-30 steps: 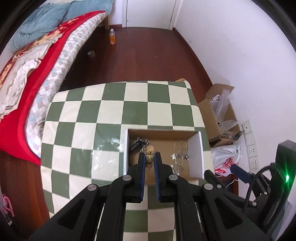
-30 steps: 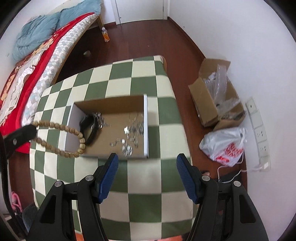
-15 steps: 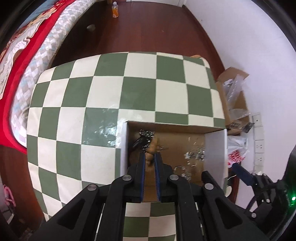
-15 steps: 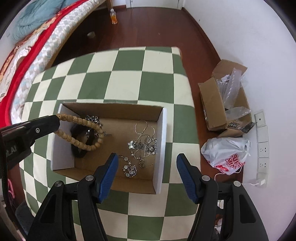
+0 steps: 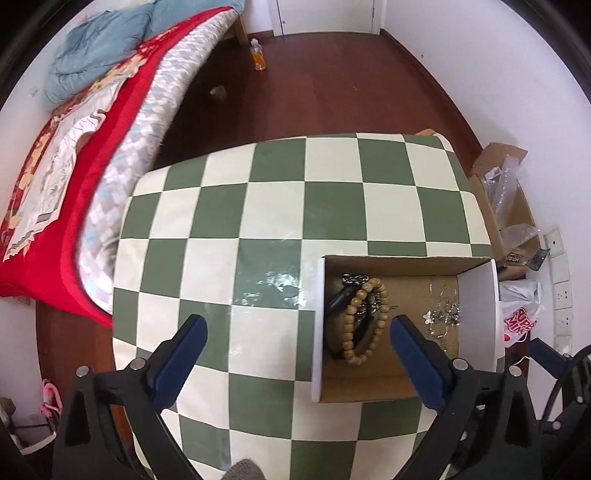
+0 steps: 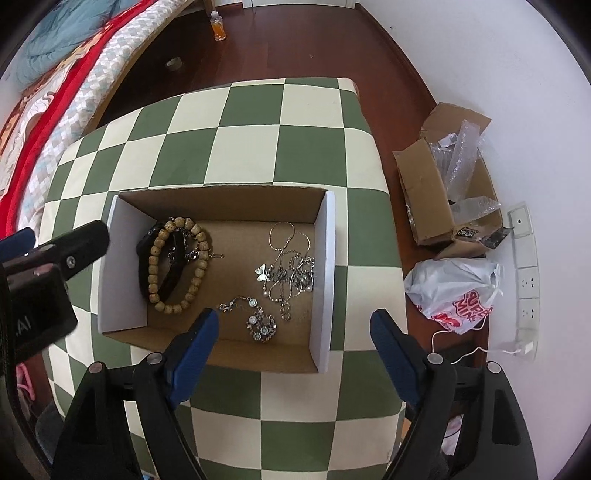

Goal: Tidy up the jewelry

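**Beads lie in the box, both grippers empty**

The wooden bead bracelet (image 6: 180, 265) lies at the left end of the cardboard box (image 6: 327, 266), over a black band (image 6: 171, 275). Left gripper (image 5: 298, 334) and right gripper (image 6: 294, 328) hover, fingers spread. Silver chains (image 6: 288, 271) lie rightward.

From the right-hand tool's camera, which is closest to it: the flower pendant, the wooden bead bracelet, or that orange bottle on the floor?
Nearest the right tool first:
1. Flower pendant, in the cardboard box's near part, between the tool's fingers.
2. Wooden bead bracelet, at the box's left end.
3. Orange bottle, far off on the floor by the bed.
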`<state>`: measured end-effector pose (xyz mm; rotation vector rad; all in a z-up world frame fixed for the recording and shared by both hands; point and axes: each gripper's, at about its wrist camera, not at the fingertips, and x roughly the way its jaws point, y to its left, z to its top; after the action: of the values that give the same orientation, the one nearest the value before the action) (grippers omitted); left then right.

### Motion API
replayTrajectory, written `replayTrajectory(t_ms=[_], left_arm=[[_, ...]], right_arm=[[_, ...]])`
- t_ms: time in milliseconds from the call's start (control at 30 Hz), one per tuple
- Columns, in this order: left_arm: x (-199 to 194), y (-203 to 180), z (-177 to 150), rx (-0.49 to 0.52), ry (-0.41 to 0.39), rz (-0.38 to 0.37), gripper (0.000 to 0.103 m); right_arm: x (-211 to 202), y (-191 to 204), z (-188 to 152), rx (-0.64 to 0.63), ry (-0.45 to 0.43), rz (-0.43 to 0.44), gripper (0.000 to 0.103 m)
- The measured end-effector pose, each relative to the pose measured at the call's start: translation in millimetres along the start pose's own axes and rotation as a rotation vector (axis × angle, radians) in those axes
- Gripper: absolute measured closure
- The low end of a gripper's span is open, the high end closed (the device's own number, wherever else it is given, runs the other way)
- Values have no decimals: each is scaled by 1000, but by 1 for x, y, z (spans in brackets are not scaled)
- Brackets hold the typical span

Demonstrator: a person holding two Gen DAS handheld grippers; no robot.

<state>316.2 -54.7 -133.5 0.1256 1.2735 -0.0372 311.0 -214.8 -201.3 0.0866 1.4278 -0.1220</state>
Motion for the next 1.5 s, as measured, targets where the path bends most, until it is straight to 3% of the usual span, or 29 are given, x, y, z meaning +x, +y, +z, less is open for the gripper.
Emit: replayTrajectory(t_ms=[267,533,1133,1367,1500], left_arm=[[-18,17,-32,-32,-72,13,0],[-51,31,-72,-61,-167,12,0],[-185,38,-169,-55,-416,-16,0],[-225,32,-195,-34,-453,-46,0],[-237,31,-202,-37,-429,-60,0]], right_arm=[[-18,-3,-18,29,-27,-4,0],[-43,-8,-45,48,-88,-19,0],[-178,-16,-150,65,-385,-36,0],[-226,-22,-189,69,-474,-40,0],[-251,-26,-204,67,-507,-25,0]])
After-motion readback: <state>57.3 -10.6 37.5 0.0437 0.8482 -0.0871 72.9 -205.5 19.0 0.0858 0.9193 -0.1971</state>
